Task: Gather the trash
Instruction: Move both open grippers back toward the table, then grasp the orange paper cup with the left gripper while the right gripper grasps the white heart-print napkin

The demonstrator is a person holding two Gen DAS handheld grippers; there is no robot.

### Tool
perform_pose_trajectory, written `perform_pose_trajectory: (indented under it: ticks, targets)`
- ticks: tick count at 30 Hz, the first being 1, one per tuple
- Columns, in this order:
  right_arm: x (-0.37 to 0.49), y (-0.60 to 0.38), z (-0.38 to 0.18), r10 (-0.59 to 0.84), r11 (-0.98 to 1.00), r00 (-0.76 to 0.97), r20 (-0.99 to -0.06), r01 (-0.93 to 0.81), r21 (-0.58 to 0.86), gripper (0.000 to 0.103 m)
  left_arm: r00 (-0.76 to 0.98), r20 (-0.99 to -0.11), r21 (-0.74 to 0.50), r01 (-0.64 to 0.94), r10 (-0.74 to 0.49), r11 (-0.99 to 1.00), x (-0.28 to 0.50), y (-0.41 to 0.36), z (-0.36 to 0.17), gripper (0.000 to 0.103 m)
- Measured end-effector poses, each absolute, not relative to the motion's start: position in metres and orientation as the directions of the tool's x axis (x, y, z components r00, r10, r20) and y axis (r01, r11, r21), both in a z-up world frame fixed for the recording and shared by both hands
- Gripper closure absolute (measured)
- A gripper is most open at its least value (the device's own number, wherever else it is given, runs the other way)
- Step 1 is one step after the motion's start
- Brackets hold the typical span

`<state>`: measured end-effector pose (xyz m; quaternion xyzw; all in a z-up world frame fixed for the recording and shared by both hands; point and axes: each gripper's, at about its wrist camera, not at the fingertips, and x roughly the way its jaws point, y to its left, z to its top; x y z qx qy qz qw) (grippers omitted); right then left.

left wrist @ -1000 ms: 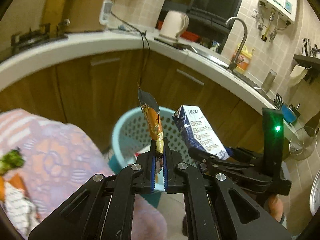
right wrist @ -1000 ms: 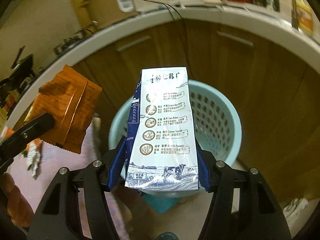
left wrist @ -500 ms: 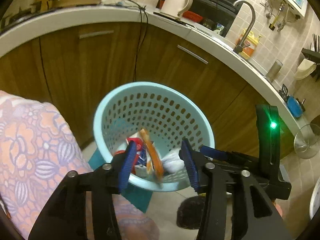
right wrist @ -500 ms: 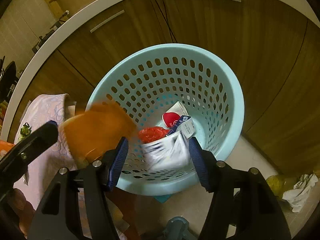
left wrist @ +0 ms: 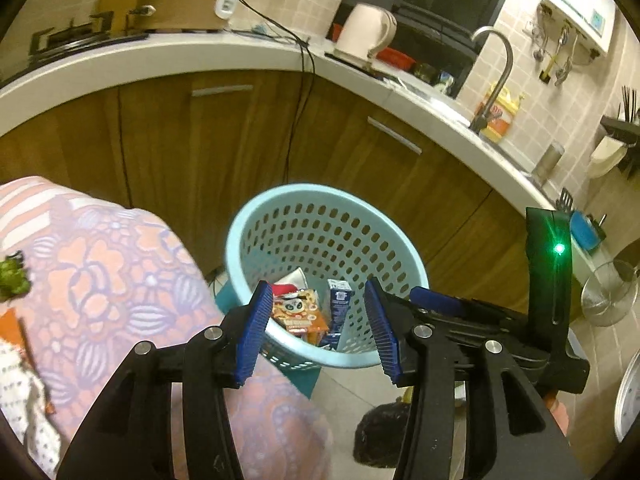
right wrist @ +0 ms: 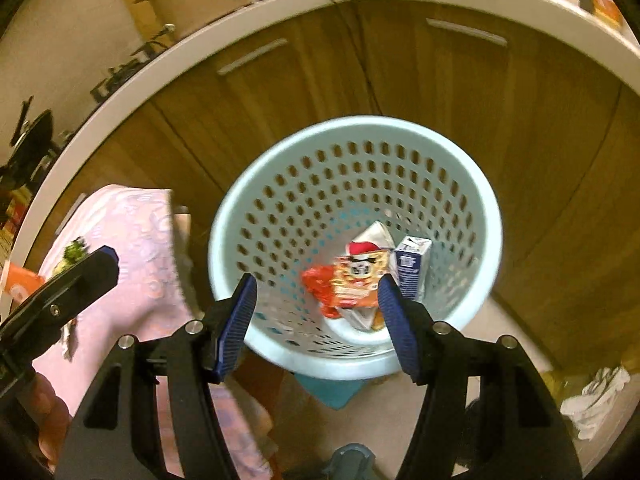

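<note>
A light-blue perforated trash basket (left wrist: 256,216) (right wrist: 492,208) stands on the floor by the wooden cabinets. Inside lie an orange snack wrapper (left wrist: 298,312) (right wrist: 358,280), a blue-and-white milk carton (left wrist: 338,304) (right wrist: 412,266) and other wrappers. My left gripper (left wrist: 318,326) is open and empty, just above the basket's near rim. My right gripper (right wrist: 316,324) is open and empty over the basket; it also shows in the left wrist view (left wrist: 440,306). The left gripper's finger shows at the left of the right wrist view (right wrist: 76,280).
A table with a pink floral cloth (left wrist: 104,276) (right wrist: 136,232) stands left of the basket, with green and orange scraps (left wrist: 12,280) on it. The curved counter (left wrist: 200,52) carries a kettle (left wrist: 366,32) and faucet (left wrist: 496,76). Crumpled white paper (right wrist: 592,396) lies on the floor at right.
Both grippers opened over the basket. The orange wrapper left the left gripper and the milk carton left the right gripper; both now lie inside the basket. The views have since tilted up a little.
</note>
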<state>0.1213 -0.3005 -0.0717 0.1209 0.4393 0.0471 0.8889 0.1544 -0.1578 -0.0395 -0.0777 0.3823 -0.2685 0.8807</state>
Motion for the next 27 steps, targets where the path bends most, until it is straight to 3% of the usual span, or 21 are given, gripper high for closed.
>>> perform_pose_trajectory:
  ticks: [13, 27]
  targets:
    - [0.105, -0.204, -0.034, 0.296, 0.955, 0.623, -0.724, -0.182, 0.234, 0.044, 0.721, -0.515, -0.342, 0.323, -0.463, 0.883, 0.100, -0.067, 0.020, 0.057]
    - [0.086, -0.077, -0.046, 0.423, 0.893, 0.595, -0.683, -0.403, 0.202, 0.044, 0.853, -0.461, -0.320, 0.097, -0.244, 0.942, 0.044, 0.058, 0.044, 0.051]
